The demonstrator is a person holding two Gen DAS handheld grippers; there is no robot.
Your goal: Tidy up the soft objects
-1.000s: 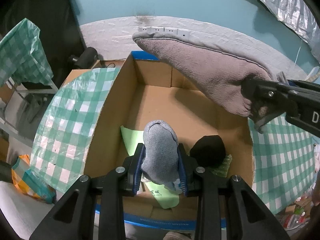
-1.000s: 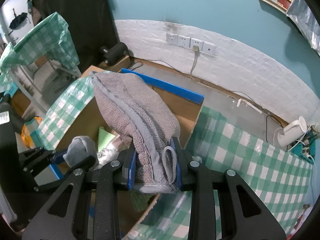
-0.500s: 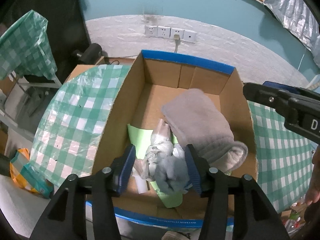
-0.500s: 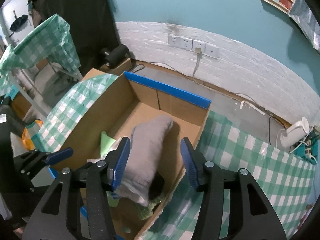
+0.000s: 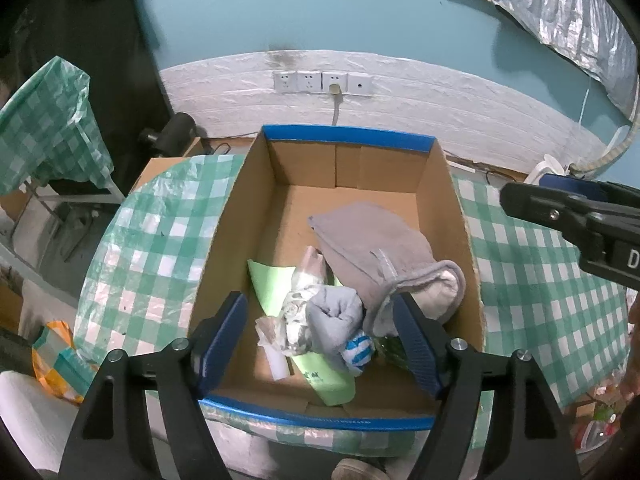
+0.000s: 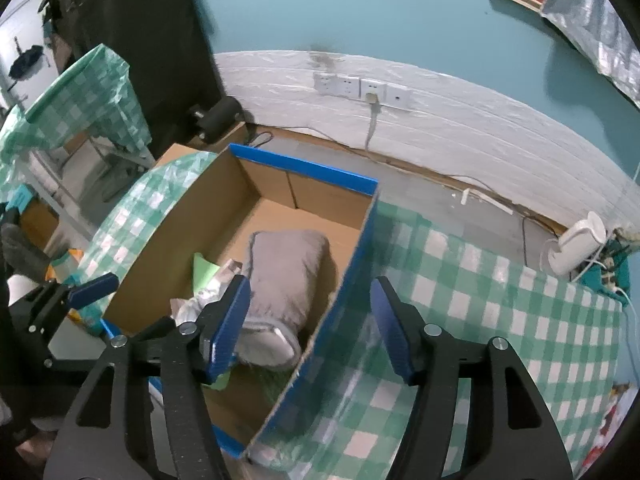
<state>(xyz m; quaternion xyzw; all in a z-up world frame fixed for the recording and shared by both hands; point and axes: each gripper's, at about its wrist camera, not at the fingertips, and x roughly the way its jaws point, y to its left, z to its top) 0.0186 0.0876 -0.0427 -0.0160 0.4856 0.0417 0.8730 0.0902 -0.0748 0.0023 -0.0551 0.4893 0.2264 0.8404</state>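
Note:
A cardboard box (image 5: 240, 216) with blue-taped rims stands on the green checked table; it also shows in the right wrist view (image 6: 352, 264). Inside lie a folded grey towel (image 5: 372, 244), also seen in the right wrist view (image 6: 288, 276), a balled grey sock (image 5: 334, 320), crumpled plastic wrap (image 5: 296, 312) and green paper (image 5: 272, 280). My left gripper (image 5: 320, 340) is open and empty above the box's near end. My right gripper (image 6: 310, 326) is open and empty above the box's right wall; it shows in the left wrist view (image 5: 568, 216).
The green checked tablecloth (image 6: 480, 320) covers the table around the box. A white kettle (image 6: 576, 248) and cables sit at the far right edge. Wall sockets (image 5: 322, 82) are behind the box. An orange bag (image 5: 56, 356) lies low on the left.
My left gripper opened and dropped the grey sock into the box. My right gripper opened and dropped the grey towel into the box. Both grippers have pulled back and opened wider.

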